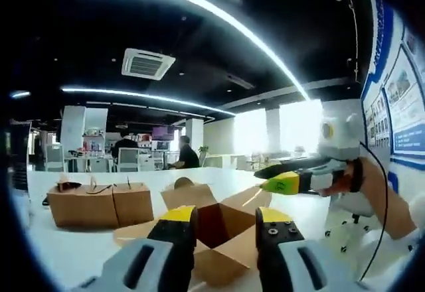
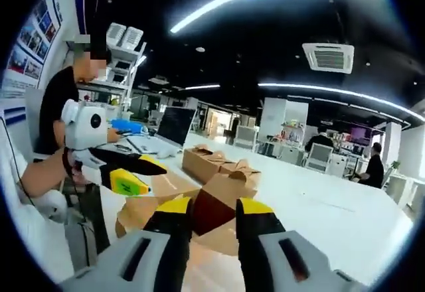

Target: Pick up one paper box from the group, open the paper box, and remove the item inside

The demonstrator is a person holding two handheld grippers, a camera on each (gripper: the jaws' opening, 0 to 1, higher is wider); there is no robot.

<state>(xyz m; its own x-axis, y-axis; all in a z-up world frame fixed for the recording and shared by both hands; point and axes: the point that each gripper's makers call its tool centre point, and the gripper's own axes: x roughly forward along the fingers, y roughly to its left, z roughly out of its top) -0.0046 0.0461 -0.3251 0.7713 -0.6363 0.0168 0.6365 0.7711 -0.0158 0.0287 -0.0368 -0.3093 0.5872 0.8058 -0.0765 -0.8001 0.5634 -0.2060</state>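
An open brown paper box (image 1: 229, 255) lies on the white table (image 1: 80, 245) with its flaps spread and a dark red inside. My left gripper (image 1: 226, 220) is just in front of it, jaws a little apart, nothing pinched between them. From the right, my right gripper (image 1: 263, 179) reaches the box's right flap (image 1: 247, 199). In the right gripper view the same box (image 2: 229, 186) sits past my right gripper (image 2: 214, 211), whose jaws stand narrowly apart. My left gripper (image 2: 154, 178) hovers over the left flap (image 2: 143, 209). No item shows inside the box.
Closed brown boxes (image 1: 99, 202) stand at the left on the table; in the right gripper view they (image 2: 202, 161) sit behind the open box. A laptop (image 2: 174, 126) and a person (image 2: 56, 113) are at the table's left end. People sit at far desks (image 1: 182, 154).
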